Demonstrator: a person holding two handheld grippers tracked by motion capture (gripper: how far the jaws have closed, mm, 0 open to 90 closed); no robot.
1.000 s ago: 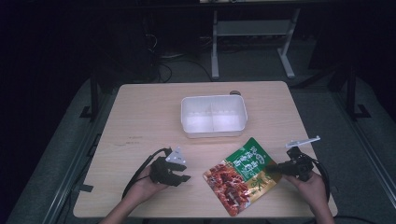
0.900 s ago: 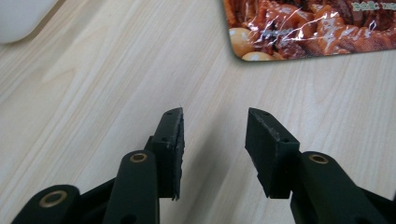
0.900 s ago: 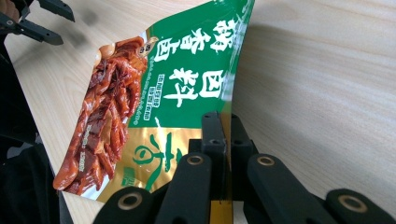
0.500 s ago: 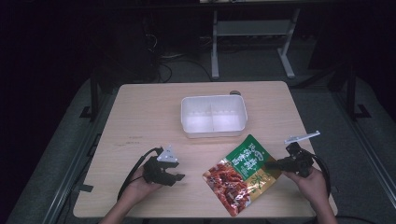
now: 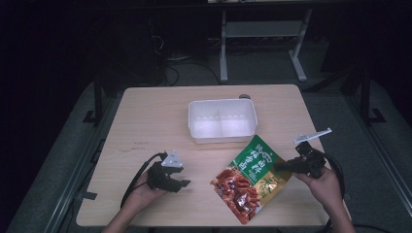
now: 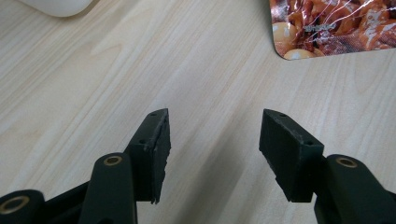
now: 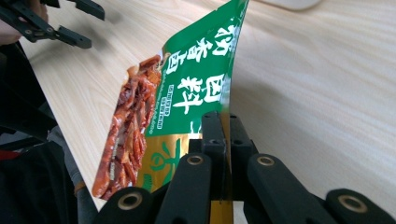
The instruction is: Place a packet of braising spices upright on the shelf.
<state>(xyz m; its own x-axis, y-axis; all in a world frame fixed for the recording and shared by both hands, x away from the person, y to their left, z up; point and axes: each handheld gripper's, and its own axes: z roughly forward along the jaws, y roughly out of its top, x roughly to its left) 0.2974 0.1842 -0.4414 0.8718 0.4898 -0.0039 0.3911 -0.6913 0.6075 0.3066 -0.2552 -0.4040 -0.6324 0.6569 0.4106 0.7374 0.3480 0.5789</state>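
A green and red snack pouch (image 5: pixel 250 177) hangs tilted above the front right of the wooden table, and my right gripper (image 5: pixel 278 166) is shut on its right edge. In the right gripper view the pouch (image 7: pixel 182 93) rises from between the pinched jaws of the right gripper (image 7: pixel 223 123). My left gripper (image 5: pixel 183 183) rests low over the table at the front left, and its jaws have just been opening. They stand apart over bare wood in the left gripper view, left gripper (image 6: pixel 214 128), with a corner of the pouch (image 6: pixel 327 25) lying beyond them.
A white two-compartment plastic bin (image 5: pixel 222 120) stands at the table's middle, toward the far side. Bare wood (image 5: pixel 150 121) spreads to the left of it. Dark floor and a metal stand (image 5: pixel 262 43) lie beyond the table's far edge.
My right gripper has lifted the pouch's right edge off the table. My left gripper's jaws have spread wider while that hand stayed in place.
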